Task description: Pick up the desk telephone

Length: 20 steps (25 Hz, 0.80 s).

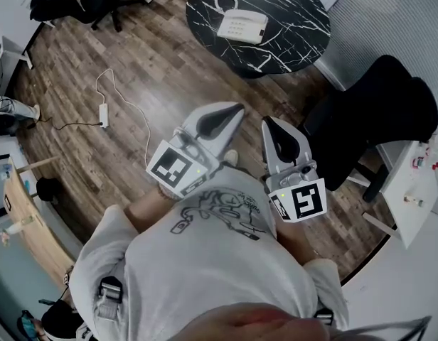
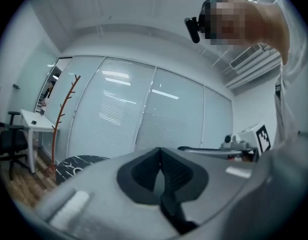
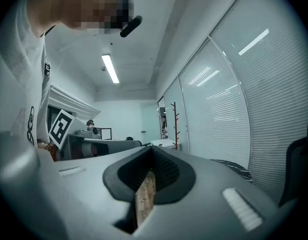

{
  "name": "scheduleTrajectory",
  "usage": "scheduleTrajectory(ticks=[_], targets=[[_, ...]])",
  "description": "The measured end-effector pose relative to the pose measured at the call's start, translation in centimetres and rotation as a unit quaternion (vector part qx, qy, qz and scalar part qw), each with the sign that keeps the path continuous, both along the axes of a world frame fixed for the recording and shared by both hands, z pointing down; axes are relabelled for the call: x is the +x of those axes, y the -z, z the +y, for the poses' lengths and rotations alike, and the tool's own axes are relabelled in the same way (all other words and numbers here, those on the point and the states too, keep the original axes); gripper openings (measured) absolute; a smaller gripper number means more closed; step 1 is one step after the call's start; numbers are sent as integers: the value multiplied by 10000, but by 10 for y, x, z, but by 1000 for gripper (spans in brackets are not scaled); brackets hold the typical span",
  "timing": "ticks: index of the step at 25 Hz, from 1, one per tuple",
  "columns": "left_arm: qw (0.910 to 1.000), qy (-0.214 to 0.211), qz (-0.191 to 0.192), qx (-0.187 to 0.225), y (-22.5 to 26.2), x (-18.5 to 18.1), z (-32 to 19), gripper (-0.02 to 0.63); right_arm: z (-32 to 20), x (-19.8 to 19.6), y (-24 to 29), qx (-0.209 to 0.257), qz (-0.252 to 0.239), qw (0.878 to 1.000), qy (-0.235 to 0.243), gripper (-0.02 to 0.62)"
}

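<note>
The white desk telephone [image 1: 242,25] lies on a round black marble table [image 1: 290,41] at the top of the head view, its coiled cord beside it. Both grippers are held close to the person's chest, well short of the table and pointing level towards it. My left gripper [image 1: 235,110] is shut with nothing in it, its jaws meeting in a line in the left gripper view [image 2: 160,156]. My right gripper [image 1: 269,123] is also shut and empty [image 3: 151,156]. Only an edge of the table [image 2: 76,165] [image 3: 234,167] shows in the gripper views; the phone is hidden there.
A black office chair [image 1: 379,116] stands right of the table, close to my right gripper. A white cable with a power adapter [image 1: 104,112] trails over the wooden floor at left. A white desk [image 1: 417,183] stands at right, a coat rack [image 2: 64,119] by the glass wall.
</note>
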State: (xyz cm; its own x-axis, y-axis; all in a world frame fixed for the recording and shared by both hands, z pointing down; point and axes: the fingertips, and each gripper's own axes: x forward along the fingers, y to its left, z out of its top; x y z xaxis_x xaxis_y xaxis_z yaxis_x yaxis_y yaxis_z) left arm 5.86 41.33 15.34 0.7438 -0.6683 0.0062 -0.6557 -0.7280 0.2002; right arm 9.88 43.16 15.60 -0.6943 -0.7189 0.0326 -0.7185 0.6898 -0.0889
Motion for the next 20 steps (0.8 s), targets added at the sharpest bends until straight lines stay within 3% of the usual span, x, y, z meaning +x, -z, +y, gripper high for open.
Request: scheduleTrajectory(ticks=[11, 20], targets=[[9998, 201, 24, -72, -5, -8, -45, 0, -45, 0, -4, -4, 45, 10000, 80, 8], [9998, 107, 115, -123, -17, -23, -145, 0, -144, -17, -16, -93, 196, 9998, -2, 7]])
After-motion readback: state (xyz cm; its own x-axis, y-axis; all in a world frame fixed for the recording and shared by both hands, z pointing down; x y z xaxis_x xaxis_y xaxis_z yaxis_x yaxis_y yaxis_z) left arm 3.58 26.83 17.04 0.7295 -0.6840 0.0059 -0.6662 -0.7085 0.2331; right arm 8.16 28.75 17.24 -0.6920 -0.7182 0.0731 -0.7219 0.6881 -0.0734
